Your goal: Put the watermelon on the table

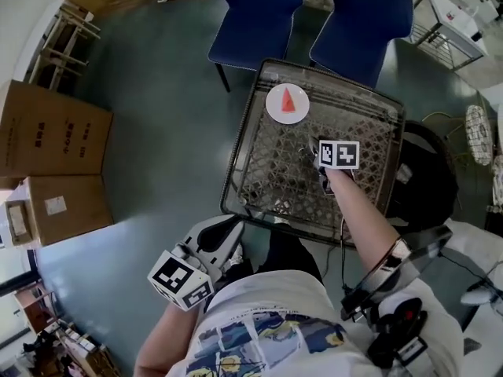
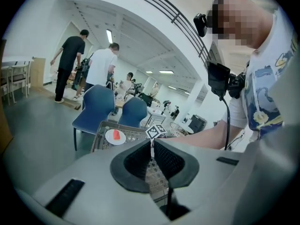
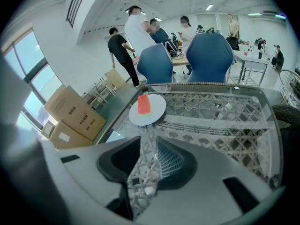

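status: watermelon slice (image 1: 290,99) lies on a white plate (image 1: 275,113), and the plate sits on the glass-top lattice table (image 1: 236,157), far side, near the two blue chairs (image 1: 255,14). slice is flat on the plate, roughly centred, nothing touching it.

right gripper (image 1: 318,157): over mid-table, angled down, well apart from the plate. the right gripper view shows its jaws spread, w/ only the table lattice visible through the gap. released, carrying nothing. in that view the slice (image 3: 144,104) and plate (image 3: 159,112) lie ahead of the jaws, clear of them.

left gripper (image 1: 228,232): low, at the near-left corner of the table, close to the person's body. the left gripper view shows the pads brought together at the tips, nothing gripped. idle.

step in hand, by judgement: placement looks complete. item is on the table, right jaws are off it, so this reads as the release/withdraw stage, not a carry.

next move, by judgement: little left. right gripper needs to come clear w/o swinging across the plate, since a knock could slide it on the glass. if the slice is meant to lie on the bare table w/o the plate, that needs a fresh grip across its narrow sides; can't tell from the task wording.
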A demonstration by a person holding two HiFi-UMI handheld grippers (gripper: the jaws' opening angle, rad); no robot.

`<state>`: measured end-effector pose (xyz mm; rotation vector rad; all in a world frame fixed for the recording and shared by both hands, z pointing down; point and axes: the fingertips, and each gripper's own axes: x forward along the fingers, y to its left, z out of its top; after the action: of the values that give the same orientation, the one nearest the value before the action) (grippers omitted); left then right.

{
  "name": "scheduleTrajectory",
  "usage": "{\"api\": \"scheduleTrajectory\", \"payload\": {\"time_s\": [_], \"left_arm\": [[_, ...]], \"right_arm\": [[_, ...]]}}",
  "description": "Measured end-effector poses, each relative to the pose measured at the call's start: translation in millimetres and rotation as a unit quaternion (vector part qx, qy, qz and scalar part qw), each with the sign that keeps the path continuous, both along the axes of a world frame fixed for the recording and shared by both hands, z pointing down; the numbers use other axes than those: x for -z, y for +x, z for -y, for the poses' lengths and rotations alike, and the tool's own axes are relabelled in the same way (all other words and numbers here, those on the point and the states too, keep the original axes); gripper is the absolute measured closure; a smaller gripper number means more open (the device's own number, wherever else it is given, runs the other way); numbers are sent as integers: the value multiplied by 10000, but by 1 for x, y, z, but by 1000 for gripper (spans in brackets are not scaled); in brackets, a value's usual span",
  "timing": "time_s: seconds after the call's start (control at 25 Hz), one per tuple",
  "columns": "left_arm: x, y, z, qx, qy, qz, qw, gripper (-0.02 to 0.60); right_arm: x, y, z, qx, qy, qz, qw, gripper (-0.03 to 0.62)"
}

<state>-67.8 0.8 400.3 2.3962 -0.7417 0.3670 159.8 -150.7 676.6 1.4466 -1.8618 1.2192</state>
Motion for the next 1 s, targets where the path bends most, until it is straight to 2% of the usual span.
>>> {"api": "scheduleTrajectory", "payload": {"time_s": [0.08,0.2,0.32,0.48,0.64,0.8,1.0], "left_arm": [[5,-11,-13,-143,80,-53,9999,554],[6,-36,-31,-397,221,36,9990,554],[1,-66,-44,-560,332,223,9976,554],[-1,-100,-62,-855,331,112,9957,570],[4,-126,-82,-1088,376,-80,9933,572],[11,-154,-115,-1219,403,-200,9915,572],[13,-179,-153,-1404,502,-16,9888,572]], "right_arm": [[19,-14,-26,74,91,94,9999,544],[51,-45,-70,264,263,240,9990,580],[82,-86,-116,589,424,311,9969,585],[113,-135,-175,889,590,187,9941,585],[150,-177,-225,890,913,243,9915,585],[201,-227,-264,1125,1467,244,9825,585],[227,-270,-308,1408,1831,29,9730,585]]}}
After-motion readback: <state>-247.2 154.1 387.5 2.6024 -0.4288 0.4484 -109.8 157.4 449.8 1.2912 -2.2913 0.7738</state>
